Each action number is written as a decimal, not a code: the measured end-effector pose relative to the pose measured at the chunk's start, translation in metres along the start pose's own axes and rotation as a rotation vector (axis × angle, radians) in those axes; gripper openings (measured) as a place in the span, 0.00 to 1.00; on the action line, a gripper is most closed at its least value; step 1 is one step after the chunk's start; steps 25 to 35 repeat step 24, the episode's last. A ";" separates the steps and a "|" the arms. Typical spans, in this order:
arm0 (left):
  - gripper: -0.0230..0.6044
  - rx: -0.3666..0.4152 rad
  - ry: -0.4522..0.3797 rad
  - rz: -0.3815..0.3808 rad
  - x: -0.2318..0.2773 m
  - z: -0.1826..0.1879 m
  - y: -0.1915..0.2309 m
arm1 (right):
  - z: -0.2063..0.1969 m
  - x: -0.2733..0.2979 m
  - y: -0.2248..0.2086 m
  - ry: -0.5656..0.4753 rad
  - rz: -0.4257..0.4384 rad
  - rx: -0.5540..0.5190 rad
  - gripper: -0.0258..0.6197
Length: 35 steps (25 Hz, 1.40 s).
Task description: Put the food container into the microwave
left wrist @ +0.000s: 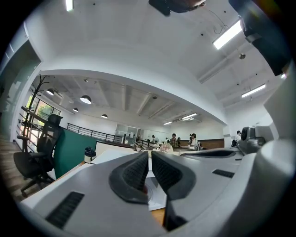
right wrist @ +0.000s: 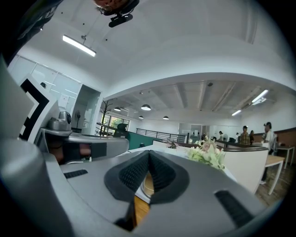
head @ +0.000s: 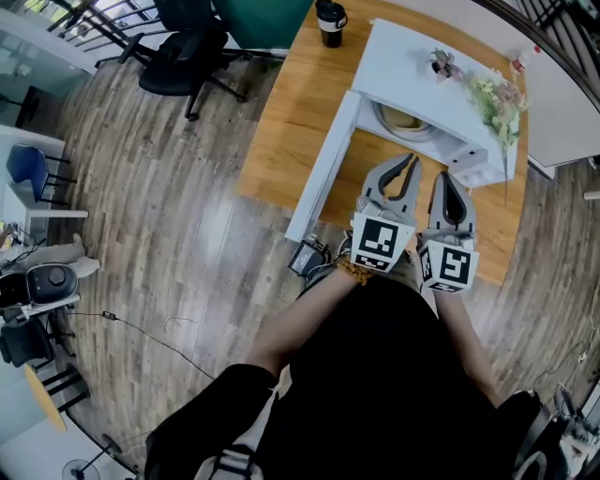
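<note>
A white microwave [head: 412, 56] stands on the wooden table [head: 300, 103] with its door [head: 323, 169] swung open to the left. Inside its cavity lies a round white dish with something tan in it [head: 405, 120], also glimpsed between the jaws in the right gripper view [right wrist: 146, 184]. My left gripper [head: 413, 159] and right gripper [head: 443, 175] are held side by side just in front of the opening, pointing at it. Both are shut with nothing between the pads, as the left gripper view [left wrist: 150, 156] and right gripper view [right wrist: 149, 153] show.
A bunch of pale flowers [head: 497, 98] lies on the microwave's right side, and a black cup [head: 330, 21] stands at the table's far edge. A black office chair [head: 187, 52] is on the wood floor at the far left. A cable and devices [head: 47, 281] lie at the left.
</note>
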<state>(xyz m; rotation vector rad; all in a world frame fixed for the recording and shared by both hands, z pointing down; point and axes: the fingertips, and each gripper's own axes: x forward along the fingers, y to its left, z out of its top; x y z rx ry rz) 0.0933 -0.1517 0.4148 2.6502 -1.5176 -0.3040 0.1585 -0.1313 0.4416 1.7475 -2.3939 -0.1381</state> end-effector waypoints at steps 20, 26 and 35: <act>0.10 -0.023 0.044 -0.003 0.002 -0.018 0.003 | -0.018 -0.002 -0.007 0.046 -0.014 0.014 0.05; 0.10 -0.049 0.049 0.013 0.000 -0.020 0.007 | -0.020 -0.004 -0.007 0.061 -0.025 0.014 0.05; 0.10 -0.049 0.049 0.013 0.000 -0.020 0.007 | -0.020 -0.004 -0.007 0.061 -0.025 0.014 0.05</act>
